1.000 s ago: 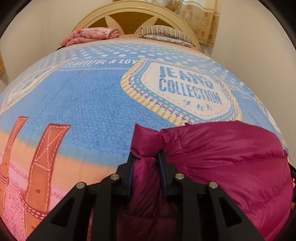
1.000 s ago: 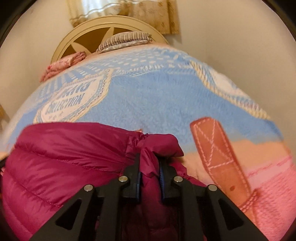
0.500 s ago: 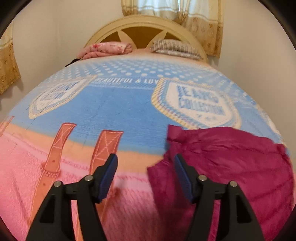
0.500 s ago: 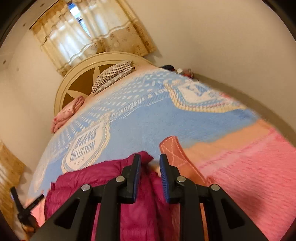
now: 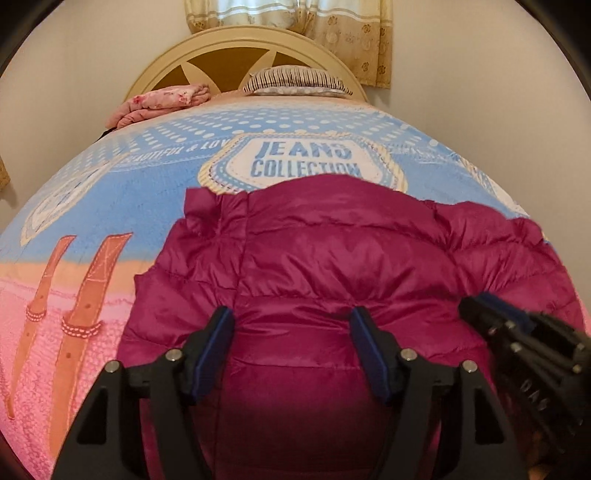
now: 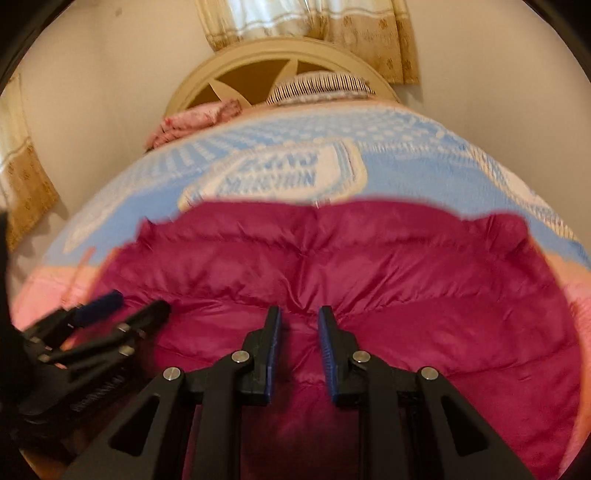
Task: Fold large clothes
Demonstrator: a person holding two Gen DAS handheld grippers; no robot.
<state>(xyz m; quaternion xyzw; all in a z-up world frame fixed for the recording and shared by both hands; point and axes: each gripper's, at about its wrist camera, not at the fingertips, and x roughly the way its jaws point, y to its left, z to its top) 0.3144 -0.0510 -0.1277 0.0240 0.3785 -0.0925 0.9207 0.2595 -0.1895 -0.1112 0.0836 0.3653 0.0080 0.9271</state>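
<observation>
A blue-and-pink printed blanket (image 5: 122, 206) covered the bed. At the far end, a striped pillow (image 5: 295, 78) and folded pink cloth (image 5: 162, 101) lay against the cream headboard (image 5: 221, 48), curtains (image 5: 332, 22) behind.

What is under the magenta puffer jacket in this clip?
The magenta quilted puffer jacket lies on the printed blue-and-pink fleece blanket covering the bed, overlapping the lower edge of its "JEANS COLLECTION" badge. Whatever else might lie beneath the jacket is hidden.

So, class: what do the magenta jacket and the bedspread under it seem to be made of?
Puffer jacket: probably thin nylon or polyester shell, padded; it shows sheen, stitched quilt lines and puffy panels. Bedspread: likely fleece or plush knit; matte, nubby pile with printed lettering.
</observation>
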